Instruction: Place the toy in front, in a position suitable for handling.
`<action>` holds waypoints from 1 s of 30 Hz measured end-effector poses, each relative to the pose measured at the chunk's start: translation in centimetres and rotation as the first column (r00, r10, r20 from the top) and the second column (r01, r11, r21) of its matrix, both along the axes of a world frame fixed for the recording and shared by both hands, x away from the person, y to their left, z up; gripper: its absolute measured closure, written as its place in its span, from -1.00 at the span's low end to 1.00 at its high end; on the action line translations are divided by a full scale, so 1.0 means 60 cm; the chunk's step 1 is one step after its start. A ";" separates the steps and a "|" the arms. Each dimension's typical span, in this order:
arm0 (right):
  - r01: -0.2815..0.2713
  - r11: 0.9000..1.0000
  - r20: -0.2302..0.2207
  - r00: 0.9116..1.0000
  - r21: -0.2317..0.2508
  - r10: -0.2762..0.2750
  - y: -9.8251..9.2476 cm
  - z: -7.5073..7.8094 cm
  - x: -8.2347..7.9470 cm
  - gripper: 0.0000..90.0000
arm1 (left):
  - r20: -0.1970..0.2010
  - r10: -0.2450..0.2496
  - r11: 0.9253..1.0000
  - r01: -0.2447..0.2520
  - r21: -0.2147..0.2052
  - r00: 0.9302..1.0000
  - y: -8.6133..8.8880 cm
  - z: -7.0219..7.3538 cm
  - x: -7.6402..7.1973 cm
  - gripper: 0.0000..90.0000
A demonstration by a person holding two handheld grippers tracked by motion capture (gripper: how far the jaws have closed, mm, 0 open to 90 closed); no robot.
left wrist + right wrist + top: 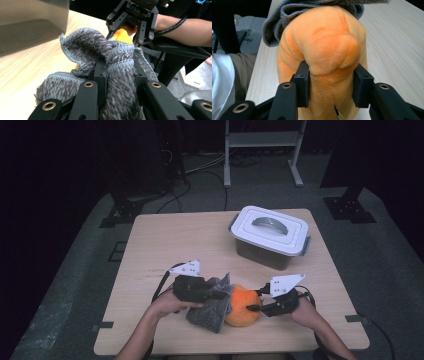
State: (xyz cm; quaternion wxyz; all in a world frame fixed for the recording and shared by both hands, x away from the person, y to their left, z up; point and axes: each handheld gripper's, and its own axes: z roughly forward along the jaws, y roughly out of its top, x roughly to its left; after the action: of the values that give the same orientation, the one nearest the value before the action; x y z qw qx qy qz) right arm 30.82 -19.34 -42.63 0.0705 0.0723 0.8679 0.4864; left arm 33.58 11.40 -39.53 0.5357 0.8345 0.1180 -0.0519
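Left tongs (220, 295) clamped on fuzzy grey knit cloth (212, 307), edges stitched, folds bunched. Right tongs (255, 307) pinching soft round orange plush (242, 306), pile dented between pads. Both near front edge of pale wood table (165, 240). Lidded white plastic box (270, 236) well apart; table's left half bare.

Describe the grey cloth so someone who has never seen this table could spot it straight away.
Start at the wooden table and look to its near edge, between the person's two hands. There the left claw is shut on the grey cloth, a shaggy, crumpled rag draped against the orange plush toy. It is the only grey, fuzzy thing there; the lidded box farther back is hard and white-topped.
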 end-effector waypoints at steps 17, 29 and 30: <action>0.002 1.000 0.010 1.000 -0.006 -0.002 0.021 0.018 -0.005 0.30 | 0.018 -0.053 0.999 0.053 -0.008 0.998 -0.032 0.020 0.001 0.61; -0.026 0.999 0.015 1.000 0.032 0.025 0.063 0.019 0.007 0.34 | 0.053 -0.087 0.996 0.088 -0.022 0.995 -0.042 0.048 -0.006 0.61; -0.027 0.999 0.016 1.000 0.028 0.027 0.065 0.019 0.006 0.34 | 0.061 -0.090 0.996 0.091 -0.005 0.994 -0.045 0.048 -0.006 0.61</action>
State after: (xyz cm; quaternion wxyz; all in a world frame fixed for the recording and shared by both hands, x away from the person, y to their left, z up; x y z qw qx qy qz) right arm 31.21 -15.42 -41.51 0.0696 0.0578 0.8614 0.4998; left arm 33.19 8.73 -36.63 0.5394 0.8381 0.0636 -0.0512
